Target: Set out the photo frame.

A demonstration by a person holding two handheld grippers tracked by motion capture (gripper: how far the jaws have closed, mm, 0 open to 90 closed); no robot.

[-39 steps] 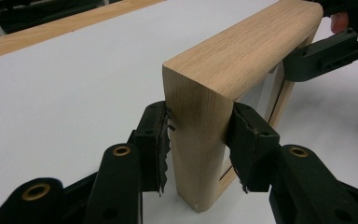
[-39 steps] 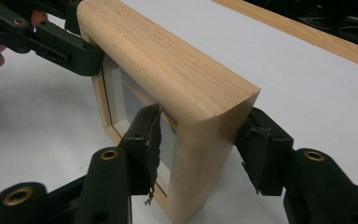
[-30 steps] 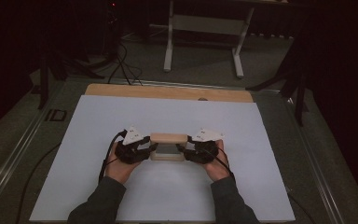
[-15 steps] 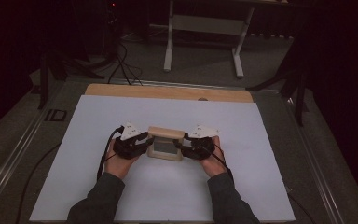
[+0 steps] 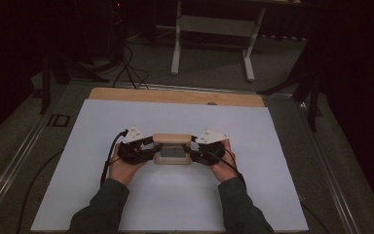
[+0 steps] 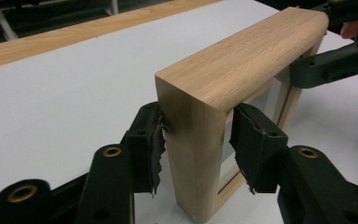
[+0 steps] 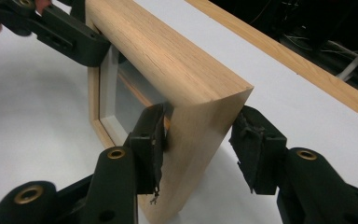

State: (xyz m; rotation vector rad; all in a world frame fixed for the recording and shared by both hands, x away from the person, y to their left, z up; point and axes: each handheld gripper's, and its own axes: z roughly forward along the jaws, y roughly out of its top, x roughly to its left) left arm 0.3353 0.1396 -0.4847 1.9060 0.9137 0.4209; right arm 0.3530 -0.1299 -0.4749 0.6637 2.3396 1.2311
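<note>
Two tools flank the upright light-oak wooden frame with its glass pane (image 5: 172,148), which stands on edge near the middle of the white-covered worktop (image 5: 272,146). Your left tool (image 6: 195,135) has just widened: one pad touches the frame's end post, the other stands off, so no firm clamp. Your right tool (image 7: 200,137) has been narrowing, its far pad not yet on the wood. Seat both pads squarely on each post before you lift.
</note>
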